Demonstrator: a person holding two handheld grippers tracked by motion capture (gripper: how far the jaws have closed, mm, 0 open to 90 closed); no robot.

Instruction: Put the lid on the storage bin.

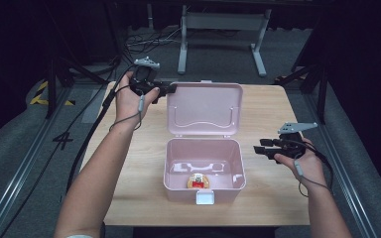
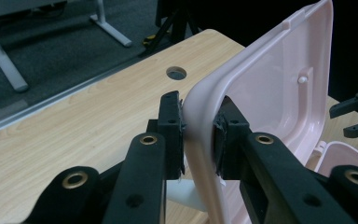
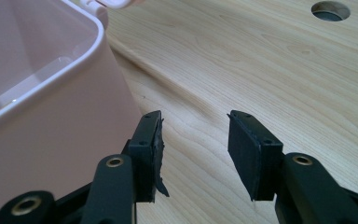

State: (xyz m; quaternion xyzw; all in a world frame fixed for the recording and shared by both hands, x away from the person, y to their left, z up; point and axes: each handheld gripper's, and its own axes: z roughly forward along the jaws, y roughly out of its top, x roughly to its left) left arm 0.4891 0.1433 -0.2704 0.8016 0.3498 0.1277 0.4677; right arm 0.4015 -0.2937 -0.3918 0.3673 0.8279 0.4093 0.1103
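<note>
The left gripper (image 2: pixel 198 135) pinches the rim of the pink lid (image 2: pixel 270 107), which stands open behind the box (image 1: pixel 203 171) at mid-table. The right gripper (image 3: pixel 193 149) hovers wide open and empty beside the box. The thin, smooth plastic looks light and slippery; edges seem the safest hold.

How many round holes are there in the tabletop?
2 can be made out, one per gripper view: one hole lies beyond the lid, another past the box. They could be the same hole; the lid may hide more.
</note>
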